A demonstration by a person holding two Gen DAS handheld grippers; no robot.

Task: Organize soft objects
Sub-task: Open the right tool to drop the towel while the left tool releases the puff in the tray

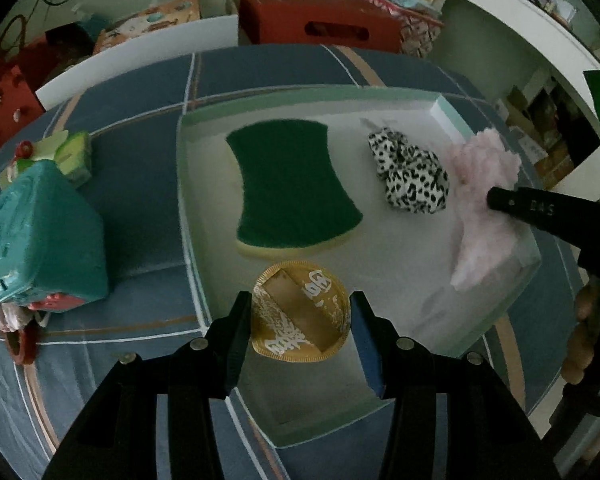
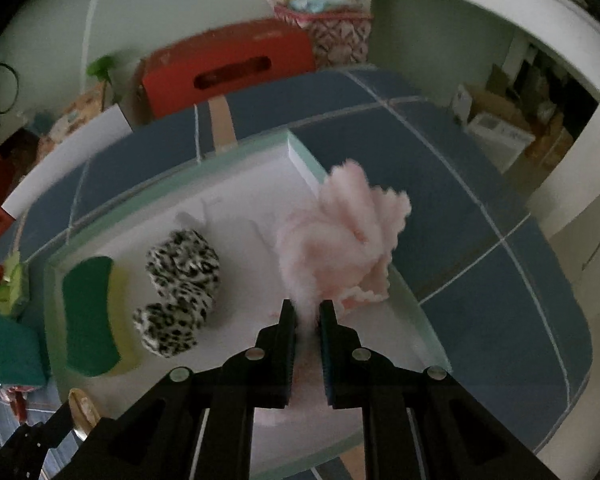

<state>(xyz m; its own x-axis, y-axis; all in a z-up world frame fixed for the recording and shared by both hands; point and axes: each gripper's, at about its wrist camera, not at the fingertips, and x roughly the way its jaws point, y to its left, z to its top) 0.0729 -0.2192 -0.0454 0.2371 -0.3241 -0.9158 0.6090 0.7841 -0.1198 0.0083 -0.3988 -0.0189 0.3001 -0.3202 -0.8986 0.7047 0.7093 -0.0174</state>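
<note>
The left gripper (image 1: 300, 316) holds a round gold pad (image 1: 300, 312) between its fingers (image 1: 236, 332), which press on its two edges. The pad hangs over the near part of a shallow white tray (image 1: 420, 264) that sits on a blue checked cloth (image 1: 140, 208).

In the tray lie a green sponge (image 1: 292, 188) with a yellow underside, toward the left, and a leopard-print scrunchie (image 1: 410, 176) to its right, apart from the sponge.

The right gripper (image 2: 307, 316) pinches a pink fluffy cloth (image 2: 348, 236); its fingers (image 2: 288, 320) are nearly together with the pink fabric squeezed between them. The cloth spreads over the tray's right rim (image 2: 416, 312), just beside the scrunchie (image 2: 180, 292).

Left of the tray, on the blue cloth, stand a teal box (image 1: 44, 240) and a small green toy (image 1: 74, 156). A red crate (image 1: 320, 20) stands behind the cloth-covered surface.
</note>
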